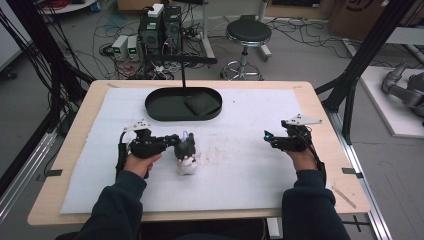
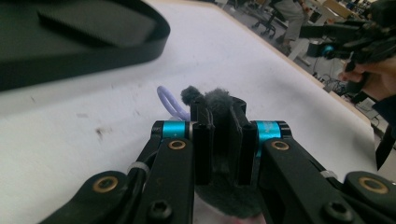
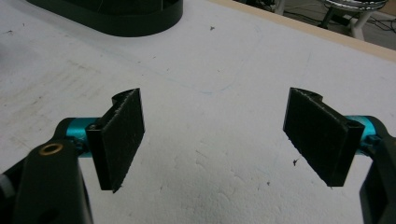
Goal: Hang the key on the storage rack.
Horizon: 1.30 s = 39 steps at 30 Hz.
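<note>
A small plush toy [image 1: 187, 159], dark grey above and white below, lies on the white mat left of centre. My left gripper [image 1: 181, 144] comes at it from the left and is shut on its grey upper part. In the left gripper view the two pads [image 2: 202, 140] squeeze the grey plush toy [image 2: 219, 100], and a lavender loop [image 2: 169, 101] sticks out beyond them. My right gripper [image 1: 267, 136] hovers over the mat at the right. Its jaws stand wide apart in the right gripper view, right gripper [image 3: 217, 135], with bare mat between them.
A black oval tray [image 1: 159, 113] sits at the back centre of the mat, with a flat black square block [image 1: 202, 103] inside it and a thin black post rising behind. The tray's rim [image 3: 116, 21] lies far left of my right gripper. A stool [image 1: 248, 32] stands beyond the table.
</note>
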### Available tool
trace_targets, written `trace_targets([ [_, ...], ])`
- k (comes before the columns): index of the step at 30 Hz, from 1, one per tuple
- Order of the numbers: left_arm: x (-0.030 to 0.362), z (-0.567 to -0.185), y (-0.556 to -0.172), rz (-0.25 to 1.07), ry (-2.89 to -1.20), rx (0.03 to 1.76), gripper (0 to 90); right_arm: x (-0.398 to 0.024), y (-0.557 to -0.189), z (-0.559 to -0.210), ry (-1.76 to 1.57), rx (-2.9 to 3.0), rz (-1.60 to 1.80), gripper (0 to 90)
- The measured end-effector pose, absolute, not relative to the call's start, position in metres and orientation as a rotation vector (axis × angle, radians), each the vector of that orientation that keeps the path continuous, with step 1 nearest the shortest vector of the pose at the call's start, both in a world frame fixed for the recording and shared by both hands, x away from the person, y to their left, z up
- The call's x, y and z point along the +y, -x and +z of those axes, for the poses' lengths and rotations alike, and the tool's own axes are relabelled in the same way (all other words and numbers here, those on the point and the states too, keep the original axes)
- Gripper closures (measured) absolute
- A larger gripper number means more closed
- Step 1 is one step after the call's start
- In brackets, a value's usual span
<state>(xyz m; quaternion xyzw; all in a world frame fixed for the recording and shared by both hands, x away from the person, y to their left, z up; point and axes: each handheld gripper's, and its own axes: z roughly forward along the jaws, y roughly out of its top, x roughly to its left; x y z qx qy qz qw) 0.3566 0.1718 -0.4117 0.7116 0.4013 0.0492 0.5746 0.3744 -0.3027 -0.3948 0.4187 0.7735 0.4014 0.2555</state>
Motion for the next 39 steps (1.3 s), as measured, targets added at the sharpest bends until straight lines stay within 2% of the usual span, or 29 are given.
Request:
trace_targets([
  [9, 0.204, -0.366, -0.363, 0.247, -1.638, 0.903, 81.9, -0.302, -0.375, -0.395, -1.131, 2.104, 1.089, 20.9],
  [21, 0.229, -0.334, -0.378, 0.386, -1.602, 0.924, 81.9, -0.301, -0.375, -0.395, -1.134, 2.101, 1.101, 20.9],
  [39, 0.243, -0.289, -0.444, 0.497, -1.629, 0.949, 81.8, -0.304, -0.376, -0.395, -1.144, 2.098, 1.128, 20.9],
])
